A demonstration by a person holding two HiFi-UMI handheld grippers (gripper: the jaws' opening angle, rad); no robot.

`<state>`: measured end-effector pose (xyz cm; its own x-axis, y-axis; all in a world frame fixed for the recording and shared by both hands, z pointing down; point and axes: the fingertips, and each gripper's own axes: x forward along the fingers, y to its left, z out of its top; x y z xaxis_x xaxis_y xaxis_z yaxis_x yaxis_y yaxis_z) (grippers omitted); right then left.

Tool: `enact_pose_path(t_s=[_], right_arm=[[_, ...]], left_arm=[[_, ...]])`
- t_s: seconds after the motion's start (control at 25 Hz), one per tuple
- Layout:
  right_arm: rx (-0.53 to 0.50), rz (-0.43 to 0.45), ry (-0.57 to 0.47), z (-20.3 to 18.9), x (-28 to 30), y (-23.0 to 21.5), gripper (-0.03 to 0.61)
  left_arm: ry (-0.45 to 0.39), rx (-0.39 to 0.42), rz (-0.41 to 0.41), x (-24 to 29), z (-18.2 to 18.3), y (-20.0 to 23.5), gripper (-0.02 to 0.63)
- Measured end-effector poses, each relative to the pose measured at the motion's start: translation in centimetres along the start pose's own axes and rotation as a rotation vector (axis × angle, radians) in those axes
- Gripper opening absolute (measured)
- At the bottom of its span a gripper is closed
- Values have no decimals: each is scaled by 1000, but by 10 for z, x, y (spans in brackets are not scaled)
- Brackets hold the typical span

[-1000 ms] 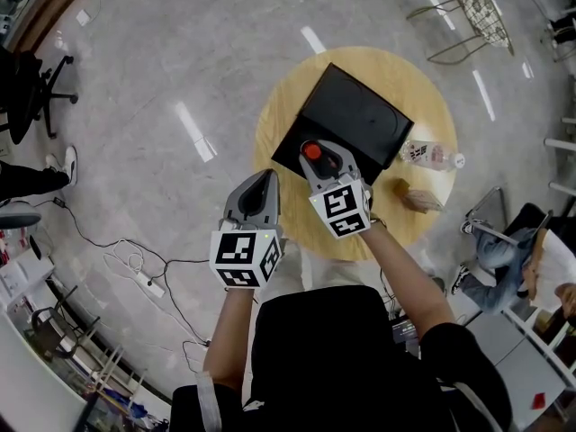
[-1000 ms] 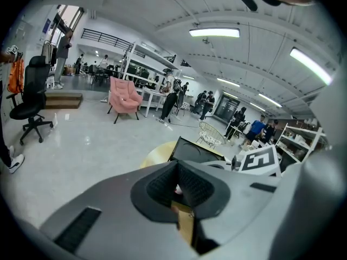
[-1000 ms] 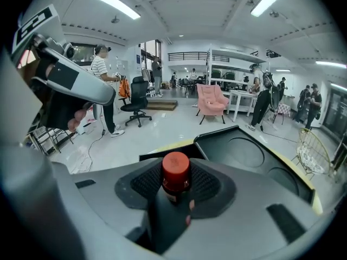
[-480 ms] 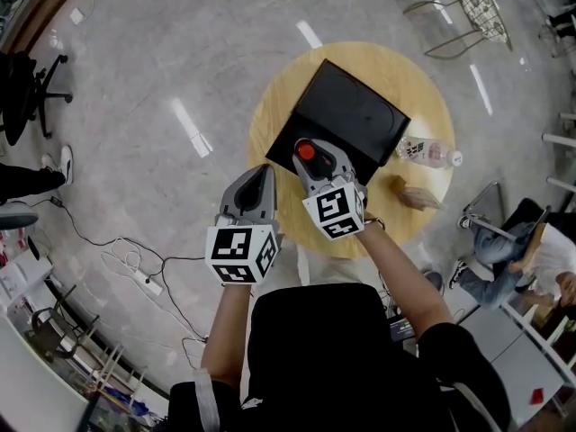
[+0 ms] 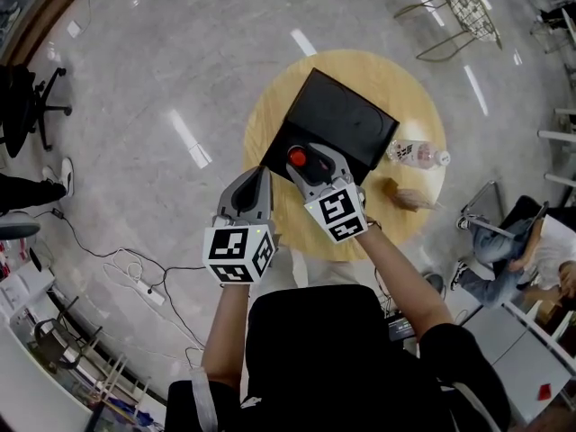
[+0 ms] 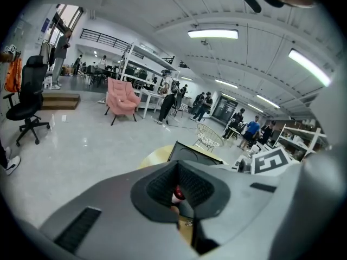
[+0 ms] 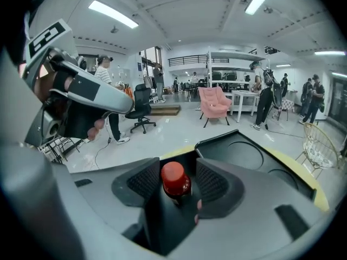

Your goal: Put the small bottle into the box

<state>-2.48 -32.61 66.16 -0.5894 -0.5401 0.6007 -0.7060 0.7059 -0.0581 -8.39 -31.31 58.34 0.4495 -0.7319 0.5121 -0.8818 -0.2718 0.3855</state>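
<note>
Small bottle (image 7: 174, 182): one, round red cap, flanked by opening jaws of right gripper (image 7: 177, 168).
Box (image 5: 346, 115): one, black, rectangular.
Surface (image 5: 409, 79): one, round, wood.
Left gripper (image 6: 178, 169): jaws pressed together.

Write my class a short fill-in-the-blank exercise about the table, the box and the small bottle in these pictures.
1. The small bottle has a ___ cap.
2. It stands between the opening jaws of the ___ gripper.
3. The box is ___ in colour.
4. The wooden table has a ___ top.
Missing words: red; right; black; round.
</note>
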Motion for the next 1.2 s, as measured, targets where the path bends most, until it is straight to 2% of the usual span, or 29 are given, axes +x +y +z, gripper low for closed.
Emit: enact_pose_path(t_s=[0.24,0.56,0.72,1.2], right_arm=[[53,-27,-52,27,-23,-3,188],[96,-100,-144,66,-71,8,105],[101,-161,-155,77,-95,19,35],[118,-245,-255,105,-163,60,3]], left_arm=[[-28,20,-29,-12,9,-8,9],[-70,60,-71,-49,15,-27,9],[-104,86,-88,-75,19,-41,9],[-219,186,-150,-146,39,-72,9]])
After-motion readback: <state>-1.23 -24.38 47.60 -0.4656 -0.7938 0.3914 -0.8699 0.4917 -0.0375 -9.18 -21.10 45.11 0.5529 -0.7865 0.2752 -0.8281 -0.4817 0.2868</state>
